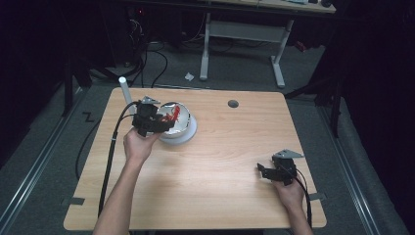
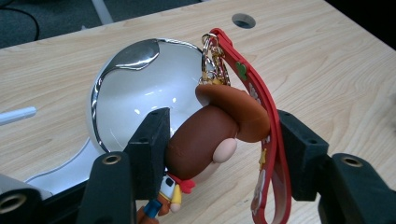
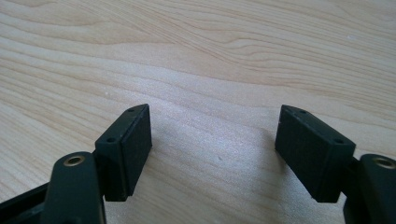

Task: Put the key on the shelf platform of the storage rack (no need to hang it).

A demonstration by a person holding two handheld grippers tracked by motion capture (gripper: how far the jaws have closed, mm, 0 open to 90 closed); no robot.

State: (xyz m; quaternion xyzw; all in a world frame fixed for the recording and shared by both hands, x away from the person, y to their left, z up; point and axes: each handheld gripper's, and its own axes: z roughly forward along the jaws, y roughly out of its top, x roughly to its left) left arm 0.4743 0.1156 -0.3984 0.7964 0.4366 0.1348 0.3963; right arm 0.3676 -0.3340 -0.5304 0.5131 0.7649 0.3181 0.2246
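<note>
Jaws of left gripper [image 2: 215,154] clamped on the toy keychain [image 2: 210,140], red strap [image 2: 266,121] pinched along one pad, white bowl [image 2: 135,93] just beyond the tips. Best carried over the bowl's middle before letting go. Right gripper [image 3: 212,149] jaws wide, nothing between, over bare tabletop [image 3: 210,56].

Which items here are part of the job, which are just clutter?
In play:
- toy keychain, gripped in the left tongs
- white bowl, right behind the toy

Lying about:
- white marker at the table's far left edge
- right tongs, open, idle over bare wood
- cable hole
</note>
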